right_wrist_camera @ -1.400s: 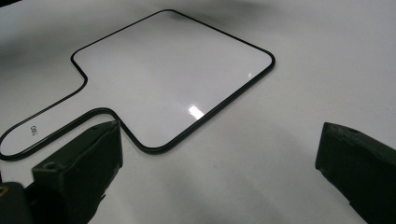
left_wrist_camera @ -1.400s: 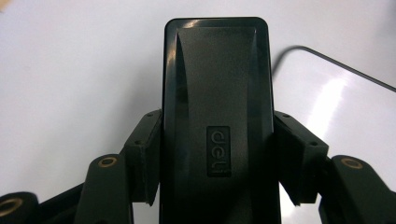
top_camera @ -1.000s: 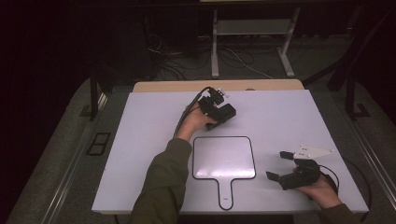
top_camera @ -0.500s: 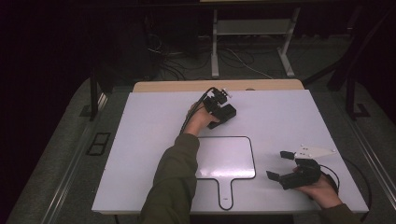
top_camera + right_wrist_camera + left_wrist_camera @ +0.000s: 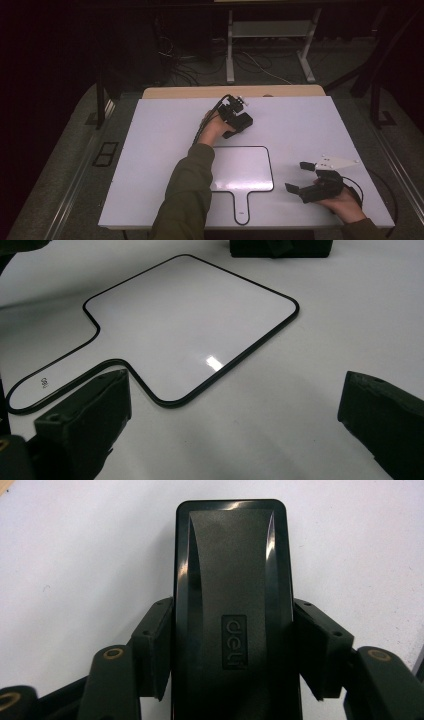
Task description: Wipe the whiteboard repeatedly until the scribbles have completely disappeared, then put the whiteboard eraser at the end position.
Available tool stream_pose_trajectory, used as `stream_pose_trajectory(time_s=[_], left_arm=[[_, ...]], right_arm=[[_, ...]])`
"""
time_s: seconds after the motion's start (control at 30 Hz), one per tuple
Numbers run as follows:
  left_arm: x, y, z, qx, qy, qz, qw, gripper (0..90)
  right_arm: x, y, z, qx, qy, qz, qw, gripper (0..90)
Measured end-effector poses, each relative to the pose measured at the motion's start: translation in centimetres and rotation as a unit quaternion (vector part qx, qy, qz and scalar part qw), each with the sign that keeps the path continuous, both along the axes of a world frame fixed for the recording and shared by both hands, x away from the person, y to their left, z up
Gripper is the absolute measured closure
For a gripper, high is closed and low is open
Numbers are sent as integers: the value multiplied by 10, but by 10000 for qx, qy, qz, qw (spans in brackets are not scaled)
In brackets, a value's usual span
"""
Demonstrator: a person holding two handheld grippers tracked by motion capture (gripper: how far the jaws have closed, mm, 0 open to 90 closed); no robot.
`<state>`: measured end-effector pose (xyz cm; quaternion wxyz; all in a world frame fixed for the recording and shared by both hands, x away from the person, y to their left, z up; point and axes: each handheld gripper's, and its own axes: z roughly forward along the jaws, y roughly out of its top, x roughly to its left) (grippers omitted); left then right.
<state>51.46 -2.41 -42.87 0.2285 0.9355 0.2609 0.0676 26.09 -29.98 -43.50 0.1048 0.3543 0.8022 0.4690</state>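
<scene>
Since a second ago the left gripper [image 5: 243, 121] has barely shifted at the far middle of the white table [image 5: 160, 130], while the right hand [image 5: 342, 202] has drawn slightly nearer the front edge. The left jaws are clamped on a black block marked "deli" [image 5: 232, 605], probably a board eraser, resting on the table. The right gripper [image 5: 301, 176] hangs with jaws spread apart, just right of the paddle-shaped whiteboard [image 5: 242, 167] lying flat.

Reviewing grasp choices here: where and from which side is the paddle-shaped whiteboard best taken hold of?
Probably by its narrow handle, which juts toward the person's edge of the table. The whiteboard lies flat, so come in low from that near side; the open right gripper is closest.
</scene>
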Motion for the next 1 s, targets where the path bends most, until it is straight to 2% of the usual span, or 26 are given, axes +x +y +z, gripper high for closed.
stream_pose_trajectory(time_s=[0.1,0.2,0.27,0.37,0.67,0.83,0.9,0.93,1.0], left_arm=[[-1,-2,-3,59,-41,-26,10000,287],[-1,-1,-1,20,-112,44,9999,260],[0,0,1,-137,-106,47,9998,251],[-2,0,5,-220,-77,53,9997,219],[-6,9,19,-647,-135,136,9977,156],[-14,14,24,-862,-234,129,9959,131],[-16,18,27,-904,-335,-24,9953,126],[-22,18,28,-1041,-335,171,9939,123],[-26,22,32,-1054,-374,104,9937,119]], right_arm=[[0,0,0,-1,1,1,10000,0],[0,0,0,7,-1,-3,10000,0],[0,-1,0,11,-4,-8,10000,0],[0,-1,0,6,0,-2,10000,0],[1,0,-1,-9,14,-2,10000,0],[1,0,-1,0,18,-6,10000,0],[2,0,-1,1,18,3,10000,0],[2,0,-2,-1,7,7,10000,0],[3,-1,-3,-15,36,13,10000,0]])
